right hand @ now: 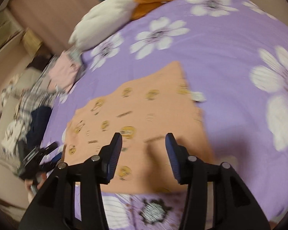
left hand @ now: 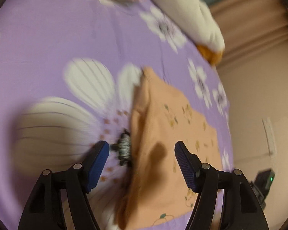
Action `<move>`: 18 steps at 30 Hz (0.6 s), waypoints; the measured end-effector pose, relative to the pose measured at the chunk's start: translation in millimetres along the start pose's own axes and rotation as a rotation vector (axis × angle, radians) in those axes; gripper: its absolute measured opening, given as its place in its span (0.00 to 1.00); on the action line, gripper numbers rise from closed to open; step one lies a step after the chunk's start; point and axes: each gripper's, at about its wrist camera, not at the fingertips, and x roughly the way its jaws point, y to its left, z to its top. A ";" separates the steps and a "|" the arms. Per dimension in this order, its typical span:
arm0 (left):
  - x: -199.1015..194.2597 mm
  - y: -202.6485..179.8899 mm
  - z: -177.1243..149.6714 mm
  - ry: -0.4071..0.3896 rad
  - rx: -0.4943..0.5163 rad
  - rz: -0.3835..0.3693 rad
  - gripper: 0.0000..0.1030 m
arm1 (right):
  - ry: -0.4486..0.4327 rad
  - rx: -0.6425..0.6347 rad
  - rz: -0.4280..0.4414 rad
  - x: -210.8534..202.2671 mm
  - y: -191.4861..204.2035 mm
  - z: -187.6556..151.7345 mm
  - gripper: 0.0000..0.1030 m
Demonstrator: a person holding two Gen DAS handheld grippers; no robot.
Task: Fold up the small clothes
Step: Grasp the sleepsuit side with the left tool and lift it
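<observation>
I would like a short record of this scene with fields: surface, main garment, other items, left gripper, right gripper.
surface: purple bedsheet with white flowers
main garment: peach printed cloth, lying flat on the sheet, one edge folded over in the left wrist view
other items: white and orange plush toy at the far edge; pink folded cloth near it
left gripper: open, above the peach cloth, holding nothing
right gripper: open, above the peach cloth, holding nothing
image quality: blurred
</observation>
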 end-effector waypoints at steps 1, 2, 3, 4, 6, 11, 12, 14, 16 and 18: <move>7.8 -0.6 2.1 0.009 -0.017 -0.036 0.67 | 0.003 -0.031 0.009 5.7 7.9 2.0 0.38; 10.5 -2.7 3.4 0.003 -0.022 -0.067 0.67 | 0.007 -0.061 0.018 9.7 13.8 3.0 0.28; 16.6 -5.4 4.6 0.019 -0.022 -0.109 0.67 | 0.020 -0.097 0.035 18.5 23.5 5.2 0.24; 26.0 -9.0 4.8 0.063 -0.014 -0.139 0.67 | 0.029 -0.109 0.053 22.7 27.2 5.3 0.18; 36.0 -20.9 3.1 0.091 0.049 -0.110 0.67 | 0.048 -0.113 0.116 35.3 32.8 5.9 0.14; 43.0 -46.1 -0.5 0.101 0.163 0.098 0.46 | 0.129 -0.139 0.201 69.7 43.2 -0.1 0.09; 43.7 -46.9 0.0 0.102 0.155 0.132 0.43 | 0.158 -0.141 0.221 79.0 44.5 -4.7 0.09; 47.0 -52.4 -0.2 0.097 0.173 0.188 0.41 | 0.224 -0.162 0.197 95.9 44.3 -14.6 0.00; 50.7 -57.9 -3.8 0.076 0.185 0.244 0.39 | 0.219 -0.143 0.177 108.6 35.3 -23.4 0.00; 51.8 -64.8 -8.8 0.045 0.200 0.299 0.38 | 0.209 -0.126 0.198 107.0 32.9 -24.1 0.00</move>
